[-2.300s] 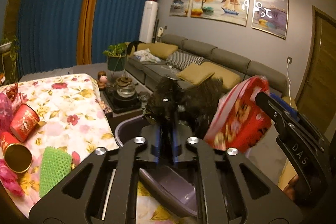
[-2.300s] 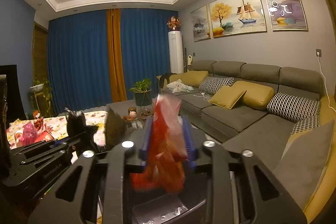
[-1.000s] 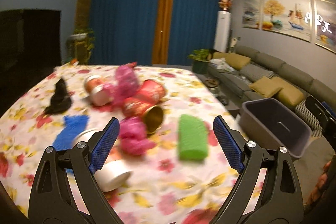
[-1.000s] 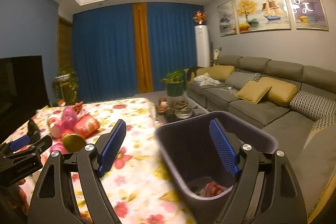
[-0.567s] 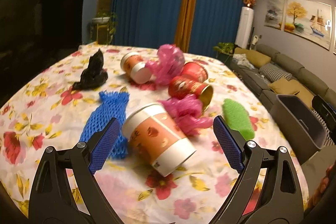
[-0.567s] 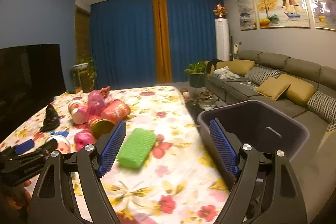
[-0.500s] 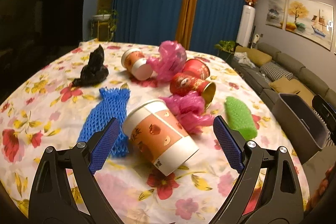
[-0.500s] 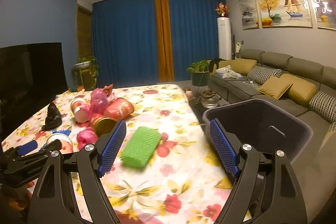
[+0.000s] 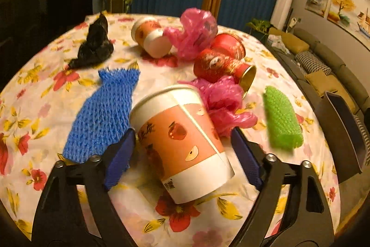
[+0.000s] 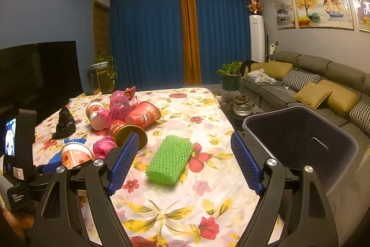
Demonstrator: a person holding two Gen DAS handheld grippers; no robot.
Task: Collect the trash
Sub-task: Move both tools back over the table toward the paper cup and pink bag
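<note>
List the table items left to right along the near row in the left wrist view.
Blue foam net → paper cup lying between the left gripper pads → pink plastic bag → green foam net → grey bin past the table edge.

1. Left gripper (image 9: 182,152) straddles paper cup (image 9: 180,145) lying on its side; jaws have just been closing, cup between them; left pad looks to touch it, right pad has a gap.
2. Blue net (image 9: 104,112) crowds left pad; pink bag (image 9: 222,103) just beyond right pad.
3. Right gripper (image 10: 185,161) wide open, tablecloth (image 10: 185,200) bare below; green net (image 10: 171,160) lies between the pads, untouched.
4. Bin (image 10: 300,142) blocks right side at table edge.
5. Red cans (image 10: 138,119) etc. clutter far left.
</note>
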